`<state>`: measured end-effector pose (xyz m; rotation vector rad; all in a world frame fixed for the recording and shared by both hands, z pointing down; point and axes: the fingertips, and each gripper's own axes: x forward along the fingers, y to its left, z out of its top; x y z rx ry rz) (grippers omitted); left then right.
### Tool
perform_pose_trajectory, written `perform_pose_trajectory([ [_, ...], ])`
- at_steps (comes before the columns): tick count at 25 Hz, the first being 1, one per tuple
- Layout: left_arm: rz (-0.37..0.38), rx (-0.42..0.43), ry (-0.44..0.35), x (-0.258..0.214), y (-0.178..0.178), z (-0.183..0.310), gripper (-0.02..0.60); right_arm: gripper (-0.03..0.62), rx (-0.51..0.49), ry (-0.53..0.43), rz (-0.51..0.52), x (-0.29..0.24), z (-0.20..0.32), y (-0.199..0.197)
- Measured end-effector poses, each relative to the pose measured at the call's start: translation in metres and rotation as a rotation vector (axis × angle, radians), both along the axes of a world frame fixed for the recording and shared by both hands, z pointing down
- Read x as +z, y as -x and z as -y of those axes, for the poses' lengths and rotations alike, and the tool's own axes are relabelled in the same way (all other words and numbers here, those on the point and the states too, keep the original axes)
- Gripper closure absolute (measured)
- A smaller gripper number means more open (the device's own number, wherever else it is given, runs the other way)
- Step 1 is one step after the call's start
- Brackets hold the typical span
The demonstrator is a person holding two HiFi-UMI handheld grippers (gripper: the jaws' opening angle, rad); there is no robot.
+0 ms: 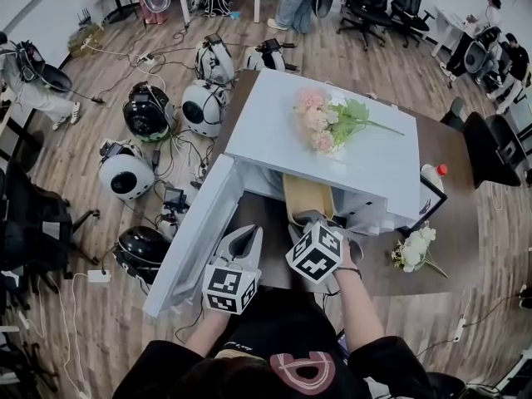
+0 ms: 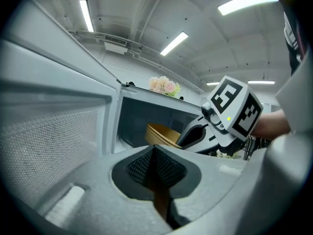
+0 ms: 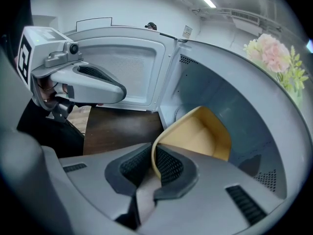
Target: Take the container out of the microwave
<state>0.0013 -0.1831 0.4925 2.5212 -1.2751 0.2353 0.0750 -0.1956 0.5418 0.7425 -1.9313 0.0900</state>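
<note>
Dark wooden table carries a white microwave, its door swung wide to the left. The right gripper has its pads clamped on the near rim of the tan container. The container sits tilted in the oven's cavity, its front edge seemingly right at the mouth. The left gripper has its jaws pressed together on nothing and hovers beside the open door. Pink flowers lie on the microwave's top.
</note>
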Motion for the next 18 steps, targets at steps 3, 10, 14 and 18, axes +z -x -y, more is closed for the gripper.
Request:
perform_pose_trajectory([
  [3, -0.002, 0.004, 0.001, 0.001, 0.0, -0.003, 0.572, 0.559, 0.009, -0.001, 0.001, -0.001, -0.006, -0.002],
  [10, -0.008, 0.025, 0.002, 0.001, -0.006, -0.011, 0.572, 0.56, 0.037, 0.007, -0.012, 0.001, -0.026, -0.006],
  [14, -0.014, 0.051, 0.003, 0.003, -0.013, -0.016, 0.572, 0.56, 0.067, 0.02, -0.019, 0.004, -0.038, -0.012],
  [18, -0.019, 0.058, 0.009, 0.005, -0.018, -0.02, 0.572, 0.56, 0.104, 0.024, -0.005, 0.002, -0.046, -0.016],
])
